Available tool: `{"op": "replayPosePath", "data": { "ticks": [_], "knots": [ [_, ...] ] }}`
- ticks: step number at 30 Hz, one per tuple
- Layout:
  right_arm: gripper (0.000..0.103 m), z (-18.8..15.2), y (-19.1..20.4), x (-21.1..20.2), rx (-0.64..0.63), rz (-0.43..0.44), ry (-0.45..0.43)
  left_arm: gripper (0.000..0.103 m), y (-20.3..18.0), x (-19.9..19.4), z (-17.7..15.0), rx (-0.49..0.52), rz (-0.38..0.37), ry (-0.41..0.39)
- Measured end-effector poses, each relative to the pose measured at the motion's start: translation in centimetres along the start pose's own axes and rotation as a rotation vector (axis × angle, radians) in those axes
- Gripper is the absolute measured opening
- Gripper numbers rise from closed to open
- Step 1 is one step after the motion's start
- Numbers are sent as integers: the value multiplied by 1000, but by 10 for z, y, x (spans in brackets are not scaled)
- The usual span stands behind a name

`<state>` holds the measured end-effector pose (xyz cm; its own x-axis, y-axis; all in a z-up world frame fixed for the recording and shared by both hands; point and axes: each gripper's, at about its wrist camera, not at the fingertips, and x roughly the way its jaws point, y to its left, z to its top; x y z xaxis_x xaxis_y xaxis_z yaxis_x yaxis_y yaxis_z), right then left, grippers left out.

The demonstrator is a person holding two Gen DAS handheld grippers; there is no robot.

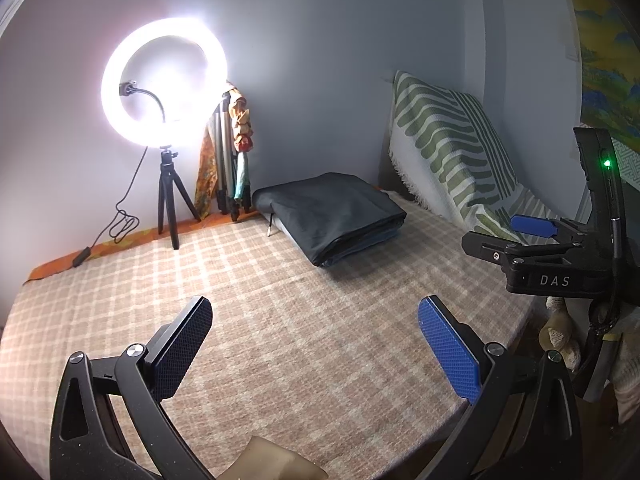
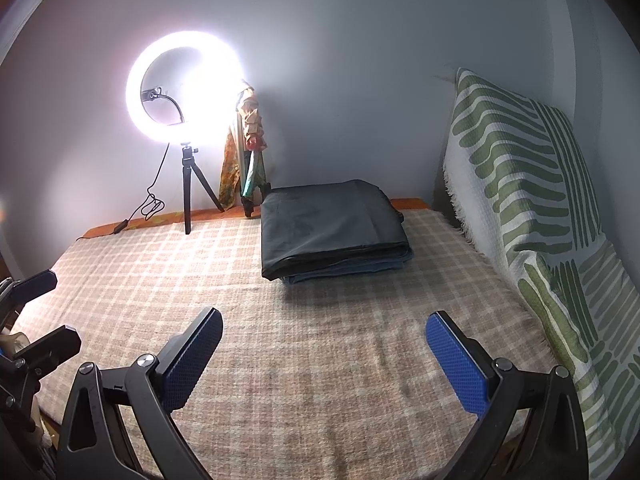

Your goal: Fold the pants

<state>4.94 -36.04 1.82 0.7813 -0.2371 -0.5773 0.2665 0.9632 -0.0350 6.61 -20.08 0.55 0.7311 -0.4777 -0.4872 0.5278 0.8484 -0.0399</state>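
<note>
Pants [image 2: 332,232] folded flat, stacked on checked blanket [image 2: 320,360], both grippers' fingers [image 1: 448,352] spread, empty

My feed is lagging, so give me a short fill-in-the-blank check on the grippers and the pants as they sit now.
1. Both the left gripper and the right gripper are ____.
2. The dark pants lie ____ in a stack on the checked blanket.
3. The lit ring light stands on a ____.

Missing words: open; folded; tripod

Blanket [image 2: 320,380] bare ahead; folded pants [image 2: 332,228], ring-light tripod [image 2: 188,196] block rear.
</note>
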Motion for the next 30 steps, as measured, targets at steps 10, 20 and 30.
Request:
{"op": "replayPosePath", "data": {
  "ticks": [10, 20, 30],
  "knots": [
    [103, -1, 2, 3, 6, 15, 11, 102, -1, -1, 0, 4, -1, -2],
    [103, -1, 3, 4, -3, 21, 13, 102, -1, -1, 0, 9, -1, -6],
    [103, -2, 4, 6, -8, 21, 14, 102, -1, -2, 0, 5, 2, -8]
  ]
}}
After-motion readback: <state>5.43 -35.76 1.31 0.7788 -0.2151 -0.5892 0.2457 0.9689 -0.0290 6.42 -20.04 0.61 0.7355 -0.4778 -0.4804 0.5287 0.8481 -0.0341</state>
